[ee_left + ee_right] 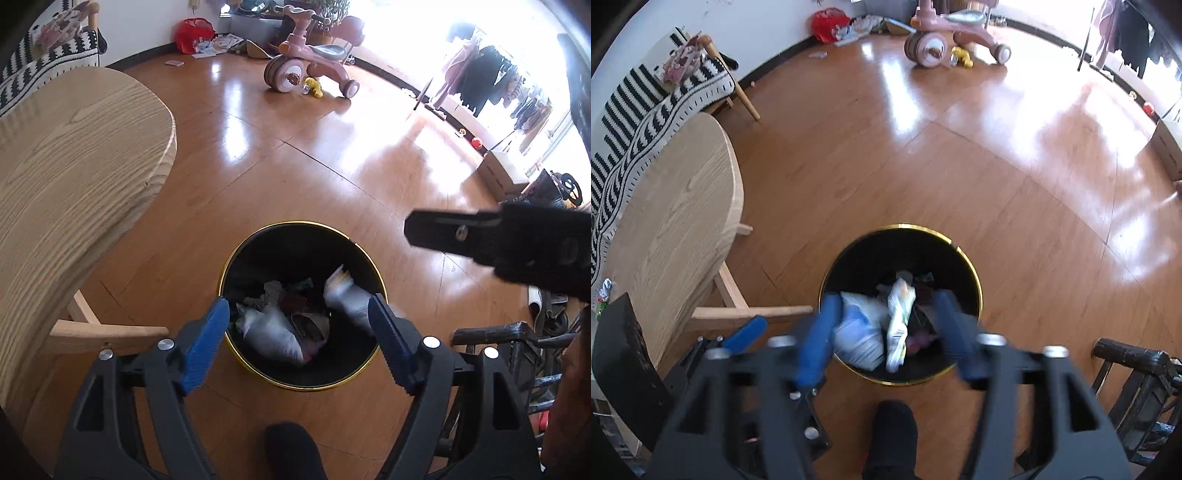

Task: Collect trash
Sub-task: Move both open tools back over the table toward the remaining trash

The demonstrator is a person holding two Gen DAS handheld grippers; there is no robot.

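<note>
black bin (243, 266) holds trash; left claw (299, 314) and right claw (886, 306) hang wide apart, empty. drop looks done; next, seek remaining litter.

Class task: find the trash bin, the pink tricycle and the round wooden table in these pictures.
trash bin (295, 226): left wrist view, far gold rim.
pink tricycle (928, 48): right wrist view, front wheel.
round wooden table (74, 155): left wrist view, bare top.

Both views down over bin (303, 236)
</note>
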